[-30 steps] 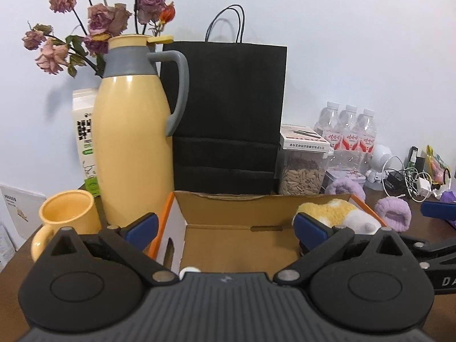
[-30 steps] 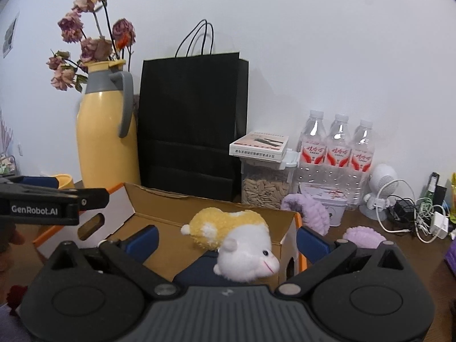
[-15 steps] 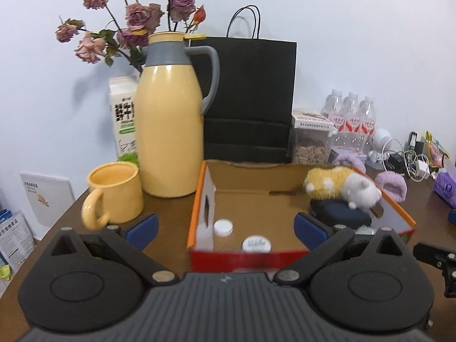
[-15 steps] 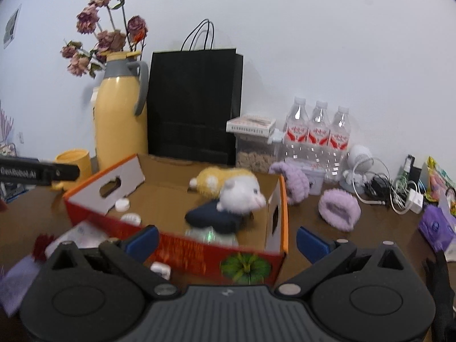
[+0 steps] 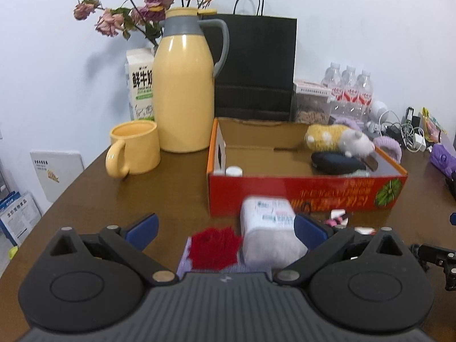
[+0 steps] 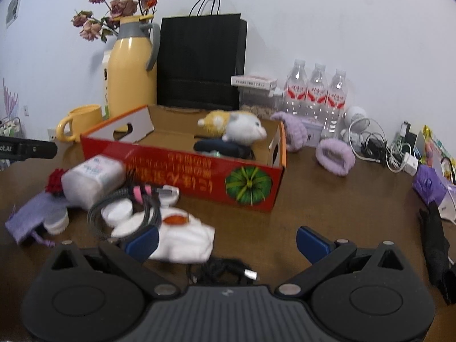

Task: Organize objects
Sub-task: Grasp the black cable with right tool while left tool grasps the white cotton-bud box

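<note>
A red cardboard box (image 5: 299, 191) (image 6: 199, 176) stands open on the brown table. Inside it, a yellow-and-white plush hamster (image 5: 339, 139) (image 6: 236, 126) lies over a dark blue item (image 5: 336, 162), with white caps (image 5: 233, 171) at the left. My left gripper (image 5: 225, 228) is open in front of the box, above a white tissue pack (image 5: 268, 233) and a red pompom (image 5: 213, 246). My right gripper (image 6: 228, 240) is open and holds nothing. It sits over a white cloth (image 6: 182, 236), near a braided cable (image 6: 122, 208), white lids (image 6: 116, 211) and a purple pouch (image 6: 31, 216).
A yellow thermos jug (image 5: 185, 85), a yellow mug (image 5: 134, 151) and a black paper bag (image 5: 256, 65) stand behind the box. Water bottles (image 6: 316, 91), purple scrunchies (image 6: 336, 156) and tangled chargers (image 6: 384, 148) fill the right side. A black object (image 6: 436, 242) lies at the right edge.
Both grippers have pulled back from the box, so it looks smaller and farther. The loose items in front of the box have come into view. Both grippers stay open.
</note>
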Motion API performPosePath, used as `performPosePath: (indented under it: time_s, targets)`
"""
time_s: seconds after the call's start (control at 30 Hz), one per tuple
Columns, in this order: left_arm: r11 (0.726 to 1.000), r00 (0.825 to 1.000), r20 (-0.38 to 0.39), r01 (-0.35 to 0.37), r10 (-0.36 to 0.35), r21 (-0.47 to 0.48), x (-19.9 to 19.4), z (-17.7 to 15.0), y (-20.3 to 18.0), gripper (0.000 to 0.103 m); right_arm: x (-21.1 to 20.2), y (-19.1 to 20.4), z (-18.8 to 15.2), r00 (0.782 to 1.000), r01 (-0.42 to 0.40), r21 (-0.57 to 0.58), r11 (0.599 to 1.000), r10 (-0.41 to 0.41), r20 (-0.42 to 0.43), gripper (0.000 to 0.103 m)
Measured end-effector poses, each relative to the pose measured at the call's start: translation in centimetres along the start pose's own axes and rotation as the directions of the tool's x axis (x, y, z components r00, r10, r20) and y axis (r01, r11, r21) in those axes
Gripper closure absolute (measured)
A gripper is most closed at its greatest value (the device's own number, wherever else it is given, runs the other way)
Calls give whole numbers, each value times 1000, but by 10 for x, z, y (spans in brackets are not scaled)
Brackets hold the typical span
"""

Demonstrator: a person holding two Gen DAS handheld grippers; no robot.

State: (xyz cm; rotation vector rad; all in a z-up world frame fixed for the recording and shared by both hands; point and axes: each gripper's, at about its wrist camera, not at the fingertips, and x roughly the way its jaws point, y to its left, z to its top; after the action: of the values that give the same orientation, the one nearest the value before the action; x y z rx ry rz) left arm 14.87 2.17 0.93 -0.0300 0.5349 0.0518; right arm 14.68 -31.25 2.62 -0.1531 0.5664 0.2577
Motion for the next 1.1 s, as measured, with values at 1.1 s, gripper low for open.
performPosePath:
  time_s: [1.1]
  targets:
    - [998, 998, -57, -20, 17, -53, -14, -30, 4, 0, 33, -36, -14, 983, -154, 84, 985, 161, -84, 17]
